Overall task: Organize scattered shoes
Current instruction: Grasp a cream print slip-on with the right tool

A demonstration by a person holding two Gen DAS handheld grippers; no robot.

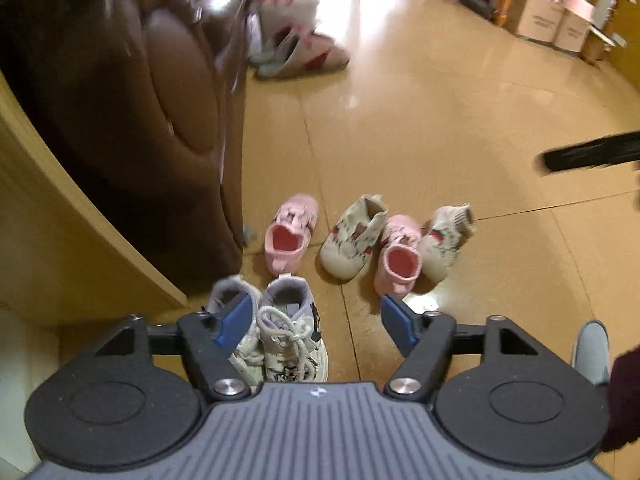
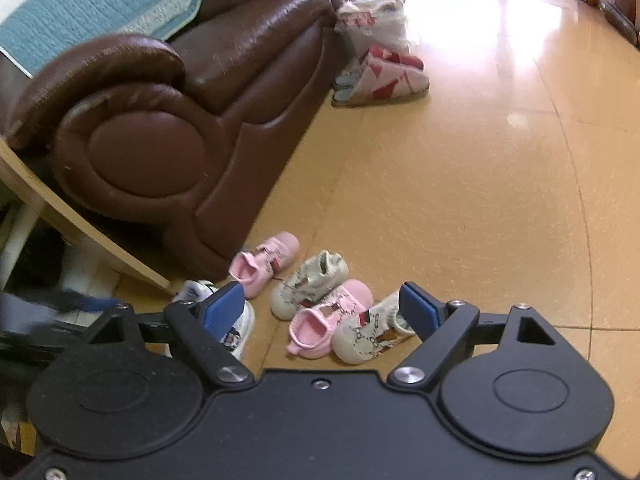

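Note:
Several small shoes lie on the tan floor by the sofa's end. A pair of white lace-up sneakers (image 1: 280, 332) stands side by side just under my open left gripper (image 1: 316, 320). Beyond them lie a pink shoe (image 1: 290, 234), a beige patterned shoe (image 1: 354, 238), a second pink shoe (image 1: 398, 254) and a second beige shoe (image 1: 446, 242). In the right wrist view my right gripper (image 2: 322, 310) hangs open above the second pink shoe (image 2: 328, 320) and the second beige shoe (image 2: 370, 332); the first beige shoe (image 2: 308, 282), the first pink shoe (image 2: 264, 262) and a sneaker (image 2: 236, 330) lie to the left.
A brown leather sofa (image 2: 192, 92) fills the left, with a light wooden panel (image 1: 60, 216) beside it. Red-and-white slippers (image 2: 384, 80) and a bag (image 2: 374, 20) sit further along the sofa. Boxes (image 1: 556, 20) line the far right. A person's grey shoe (image 1: 592, 350) is at the right edge.

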